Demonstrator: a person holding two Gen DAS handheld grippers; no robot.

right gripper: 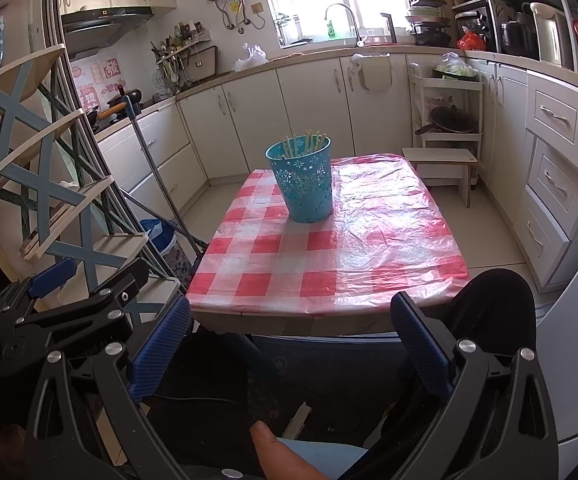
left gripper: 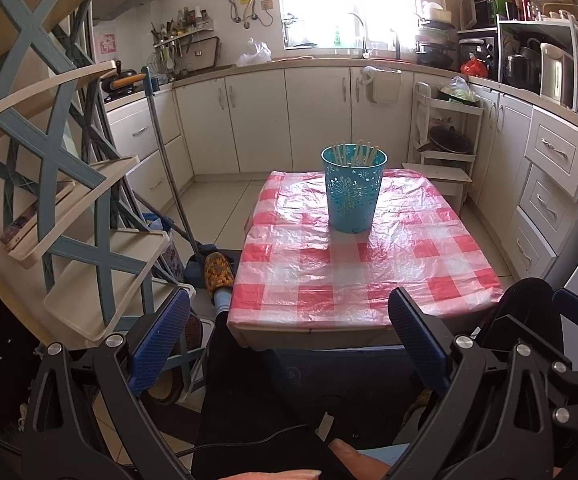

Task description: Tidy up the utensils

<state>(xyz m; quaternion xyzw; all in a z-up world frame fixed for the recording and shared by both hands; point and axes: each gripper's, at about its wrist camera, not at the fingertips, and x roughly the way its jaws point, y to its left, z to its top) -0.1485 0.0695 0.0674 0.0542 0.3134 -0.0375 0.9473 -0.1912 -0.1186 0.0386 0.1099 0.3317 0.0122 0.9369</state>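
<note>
Left wrist view: left gripper [left gripper: 289, 344] spread wide, holding nothing, well short of the teal cup [left gripper: 353, 190] with chopsticks [left gripper: 355, 152] standing mid-counter [left gripper: 369, 272].

Right wrist view: right gripper [right gripper: 289, 346] wide too, empty; cup [right gripper: 304, 182] ahead, slightly left, far side of counter [right gripper: 329, 264].
</note>
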